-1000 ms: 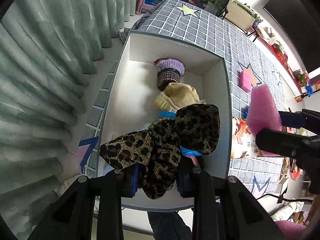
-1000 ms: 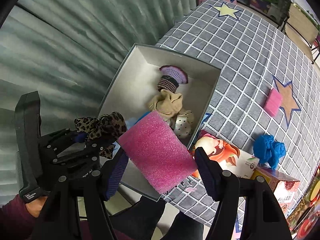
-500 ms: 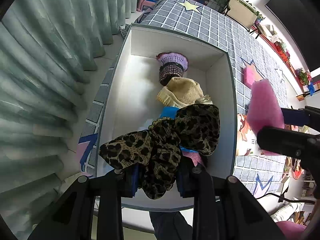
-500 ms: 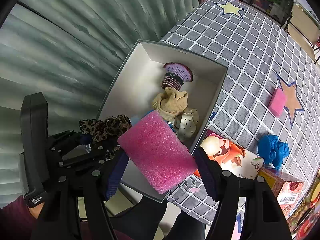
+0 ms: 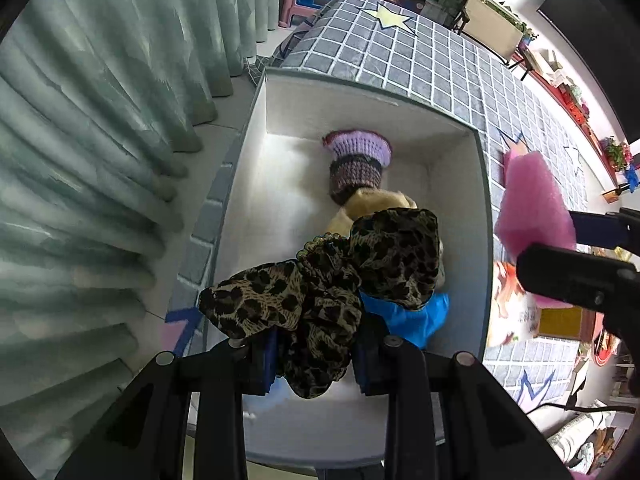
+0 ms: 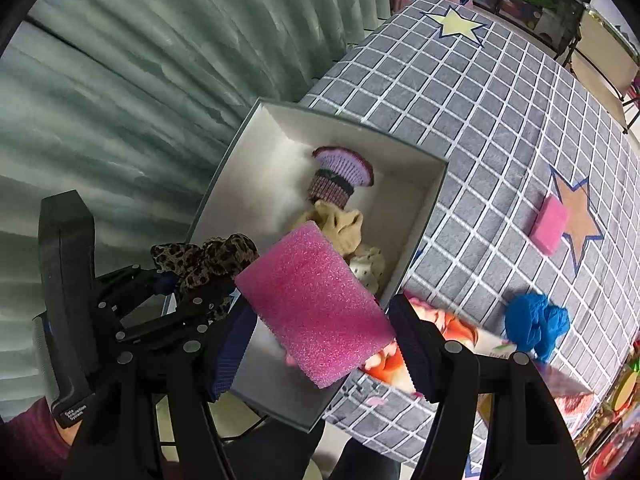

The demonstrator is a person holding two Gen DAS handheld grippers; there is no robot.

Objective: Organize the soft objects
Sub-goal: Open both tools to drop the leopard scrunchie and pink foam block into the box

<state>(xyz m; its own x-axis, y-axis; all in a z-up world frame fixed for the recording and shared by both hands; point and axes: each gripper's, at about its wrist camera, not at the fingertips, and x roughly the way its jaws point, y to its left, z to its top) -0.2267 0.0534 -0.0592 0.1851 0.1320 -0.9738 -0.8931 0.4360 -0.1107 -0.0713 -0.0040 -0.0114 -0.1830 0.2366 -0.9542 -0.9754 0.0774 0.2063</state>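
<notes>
pink sponge (image 6: 316,308) slanting lower right, pinched by right gripper (image 6: 324,336); left gripper (image 5: 316,354) clamping leopard scrunchie (image 5: 320,292)

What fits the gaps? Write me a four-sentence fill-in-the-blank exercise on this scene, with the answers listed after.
1. The left gripper is shut on a ____-print fabric piece.
2. The right gripper holds a pink ____.
3. The knitted purple hat lies inside the white ____.
4. The blue bundle rests on the checked ____.

Answers: leopard; sponge; box; tablecloth

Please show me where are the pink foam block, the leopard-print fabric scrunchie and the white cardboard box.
pink foam block (image 6: 316,308), right wrist view, middle of its top face
leopard-print fabric scrunchie (image 5: 328,288), left wrist view, its gathered middle
white cardboard box (image 5: 280,208), left wrist view, bare floor inside
</notes>
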